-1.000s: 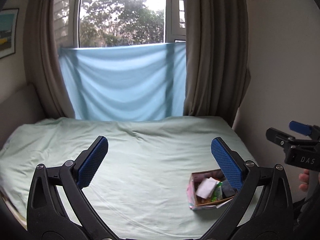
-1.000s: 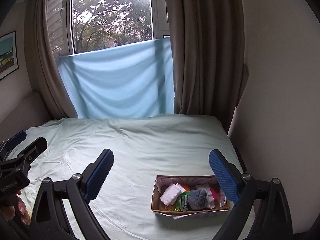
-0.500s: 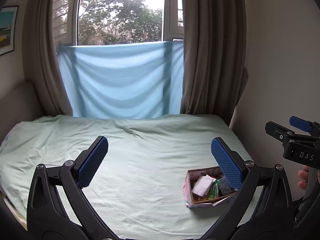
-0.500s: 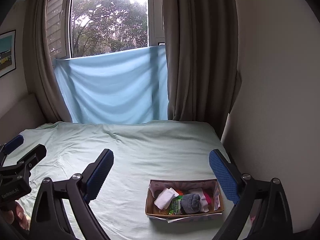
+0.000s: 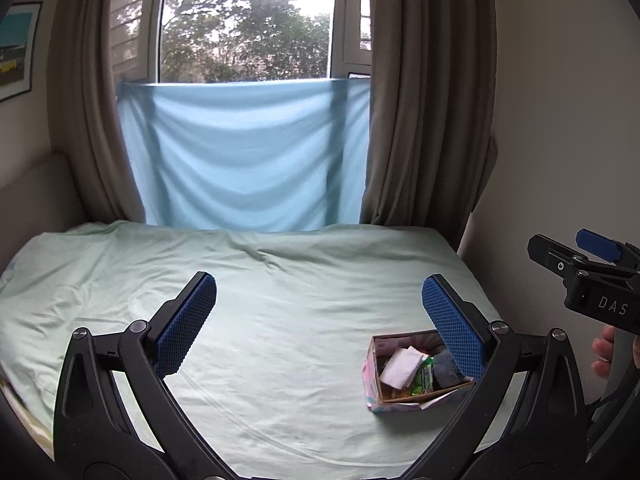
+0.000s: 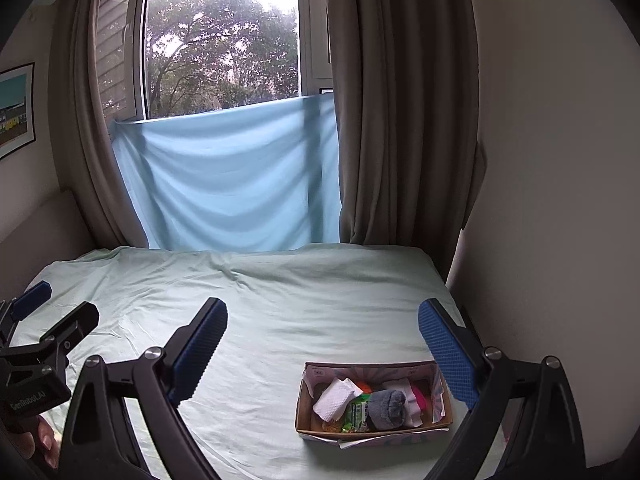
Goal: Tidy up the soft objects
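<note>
While both of my grippers hang above the bed [image 5: 280, 320], neither one grips anything. My left gripper [image 5: 320, 320] has its blue pads spread wide apart, with only the pale green sheet showing between them. My right gripper [image 6: 322, 350] is spread just as wide, and nothing sits between its pads either.

The box [image 6: 374, 400] lies on the sheet near the right edge of the bed, close to the wall [image 6: 560, 200]. It stands open at the top and is apart from both grippers. Inside it, from left to right in the right wrist view, lie a folded white cloth [image 6: 336, 398], a green packet [image 6: 358, 414], a rolled grey sock [image 6: 386, 410] and a pink-and-white piece [image 6: 414, 396]. These items touch one another and fill the box.

In the left wrist view, the box [image 5: 374, 384] appears partly behind the right-hand pad [image 5: 452, 332].

Beyond the bed, a light blue cloth [image 6: 232, 180] covers the lower part of the window [image 6: 220, 40], between brown curtains [image 6: 400, 120].
</note>
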`<state>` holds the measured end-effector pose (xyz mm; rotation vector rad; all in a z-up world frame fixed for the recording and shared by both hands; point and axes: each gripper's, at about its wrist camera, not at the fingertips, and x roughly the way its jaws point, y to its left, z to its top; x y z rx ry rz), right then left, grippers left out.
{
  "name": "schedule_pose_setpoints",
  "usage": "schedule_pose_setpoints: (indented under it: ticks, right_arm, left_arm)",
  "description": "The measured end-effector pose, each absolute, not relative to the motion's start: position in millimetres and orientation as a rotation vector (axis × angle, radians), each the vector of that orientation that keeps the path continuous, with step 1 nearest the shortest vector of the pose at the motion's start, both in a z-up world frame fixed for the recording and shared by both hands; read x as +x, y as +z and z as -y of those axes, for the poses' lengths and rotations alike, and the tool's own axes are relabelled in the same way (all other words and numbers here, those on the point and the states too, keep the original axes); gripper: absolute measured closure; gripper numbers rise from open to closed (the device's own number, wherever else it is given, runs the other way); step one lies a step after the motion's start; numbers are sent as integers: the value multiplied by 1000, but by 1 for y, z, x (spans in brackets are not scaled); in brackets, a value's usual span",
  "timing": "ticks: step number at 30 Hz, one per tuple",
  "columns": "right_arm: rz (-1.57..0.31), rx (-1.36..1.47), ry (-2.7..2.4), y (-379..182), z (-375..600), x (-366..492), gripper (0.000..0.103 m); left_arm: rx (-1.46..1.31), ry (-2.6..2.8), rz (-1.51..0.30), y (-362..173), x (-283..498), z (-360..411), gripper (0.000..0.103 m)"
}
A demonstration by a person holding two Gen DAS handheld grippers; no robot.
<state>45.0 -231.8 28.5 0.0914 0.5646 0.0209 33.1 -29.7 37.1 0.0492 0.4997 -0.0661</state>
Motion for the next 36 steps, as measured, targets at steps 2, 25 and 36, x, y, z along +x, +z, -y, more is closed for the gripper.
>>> schedule_pose_setpoints:
  ticks: [2, 25, 36]
  right_arm:
    - [-564, 91, 24, 29, 232, 46, 8]
    - [-557, 96, 20, 33, 231, 51, 8]
    - [-557, 90, 19, 32, 229, 52, 8]
  left_arm:
    - [53, -64, -497, 37, 33, 30, 1]
    - [53, -62, -497, 36, 40, 28, 1]
    - [44, -61, -481, 37, 39, 25, 1]
